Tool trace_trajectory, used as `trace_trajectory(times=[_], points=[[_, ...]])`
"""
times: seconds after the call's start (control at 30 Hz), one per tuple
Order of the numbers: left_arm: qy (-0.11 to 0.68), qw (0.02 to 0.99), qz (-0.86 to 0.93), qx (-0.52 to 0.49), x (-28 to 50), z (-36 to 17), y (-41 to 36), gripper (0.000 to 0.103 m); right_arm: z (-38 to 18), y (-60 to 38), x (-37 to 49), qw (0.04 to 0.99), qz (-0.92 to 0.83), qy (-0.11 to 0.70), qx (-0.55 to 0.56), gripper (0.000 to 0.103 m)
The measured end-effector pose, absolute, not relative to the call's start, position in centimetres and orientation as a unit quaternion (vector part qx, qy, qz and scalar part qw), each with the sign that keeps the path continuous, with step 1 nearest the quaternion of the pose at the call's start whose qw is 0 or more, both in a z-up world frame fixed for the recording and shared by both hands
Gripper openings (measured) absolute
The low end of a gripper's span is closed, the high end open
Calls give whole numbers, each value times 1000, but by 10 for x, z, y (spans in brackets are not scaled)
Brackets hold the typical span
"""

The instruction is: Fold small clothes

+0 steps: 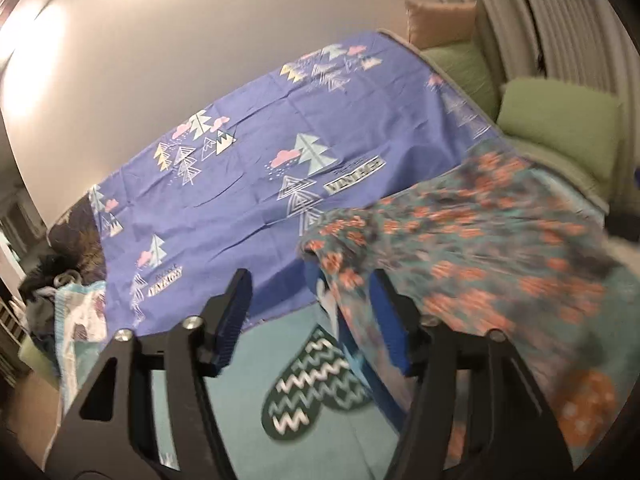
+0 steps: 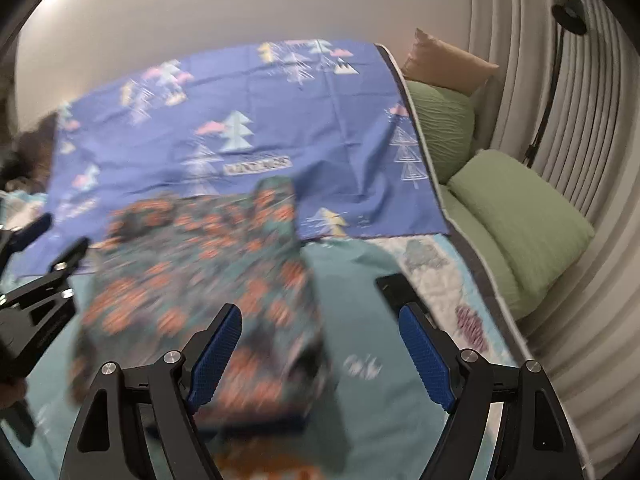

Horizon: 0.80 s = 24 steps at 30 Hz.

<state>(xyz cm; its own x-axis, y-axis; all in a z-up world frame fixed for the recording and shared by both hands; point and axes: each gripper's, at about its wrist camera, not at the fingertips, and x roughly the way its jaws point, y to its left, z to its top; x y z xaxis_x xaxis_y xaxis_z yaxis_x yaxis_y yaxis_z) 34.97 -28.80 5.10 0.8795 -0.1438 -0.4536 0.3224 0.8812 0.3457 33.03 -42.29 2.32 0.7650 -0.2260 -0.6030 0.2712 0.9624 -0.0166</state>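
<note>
A small teal garment with an orange pattern (image 1: 480,256) lies on the bed, blurred by motion. In the left wrist view it drapes over my left gripper's right finger; my left gripper (image 1: 316,304) is open, its jaws wide apart. In the right wrist view the garment (image 2: 208,272) lies in front and left of my right gripper (image 2: 320,344), which is open and empty just above its near edge. The left gripper also shows at the left edge of the right wrist view (image 2: 56,240).
A blue sheet with tree prints (image 1: 248,168) covers the far part of the bed over a teal quilt (image 2: 372,400). Green pillows (image 2: 520,224) and a tan pillow (image 2: 448,68) lie at the right by a ribbed wall. A pile of clothes (image 1: 52,292) sits far left.
</note>
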Motion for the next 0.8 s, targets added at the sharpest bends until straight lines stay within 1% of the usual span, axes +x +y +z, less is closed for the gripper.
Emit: trace_trajectory(times=[0.1, 0.23, 0.3, 0.5, 0.63, 0.8], points=[[197, 951, -137, 195, 304, 67, -272, 70, 29, -405, 278, 947, -114, 297, 46, 82], [193, 954, -160, 166, 243, 82, -251, 81, 32, -382, 216, 952, -108, 280, 54, 83], [193, 953, -171, 160, 216, 84, -241, 83, 31, -373, 189, 954, -106, 275, 59, 83], [193, 952, -188, 147, 138, 87, -215, 84, 30, -348, 119, 957, -107, 253, 88, 84], [195, 953, -190, 131, 101, 92, -196, 84, 29, -331, 88, 954, -96, 259, 114, 84], [203, 954, -187, 115, 65, 90, -173, 84, 30, -314, 52, 956, -111, 249, 107, 84]])
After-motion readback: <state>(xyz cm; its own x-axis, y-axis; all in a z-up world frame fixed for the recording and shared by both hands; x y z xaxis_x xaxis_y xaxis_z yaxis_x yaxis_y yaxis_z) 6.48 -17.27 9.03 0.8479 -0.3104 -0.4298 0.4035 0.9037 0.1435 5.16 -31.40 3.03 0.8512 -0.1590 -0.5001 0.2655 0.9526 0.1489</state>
